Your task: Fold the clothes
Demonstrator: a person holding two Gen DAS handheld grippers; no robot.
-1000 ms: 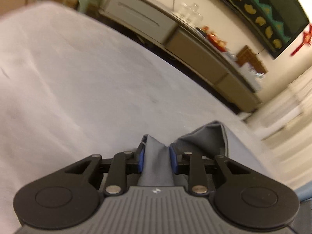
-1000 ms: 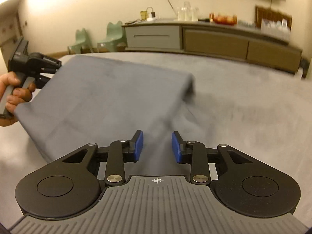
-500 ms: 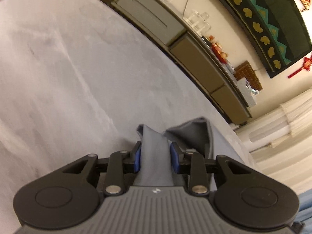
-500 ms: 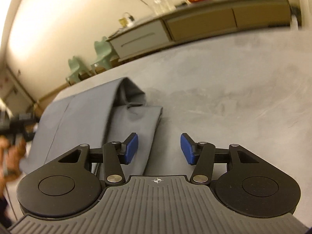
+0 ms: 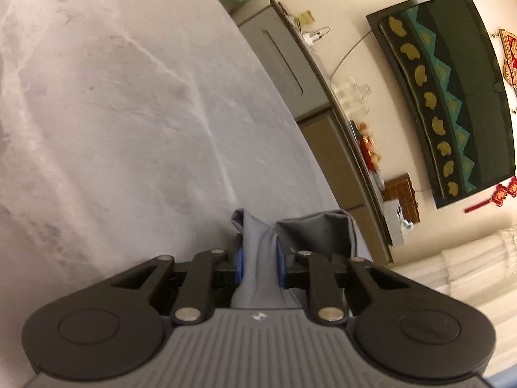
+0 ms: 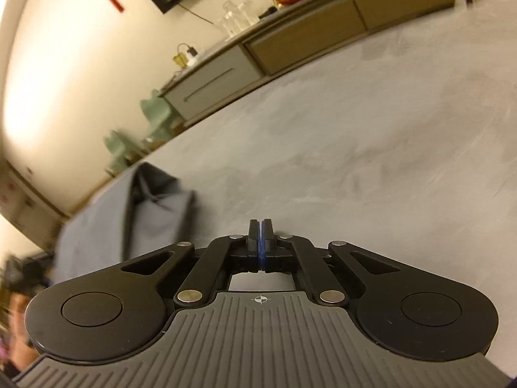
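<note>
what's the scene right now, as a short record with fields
surface: grey table
garment: grey cloth, partly folded, lying on the table
left gripper: shut on a bunch of the grey cloth
right gripper: fingers shut together, holding nothing, to the right of the cloth and apart from it
background: long sideboard along the wall, glass jars on top
</note>
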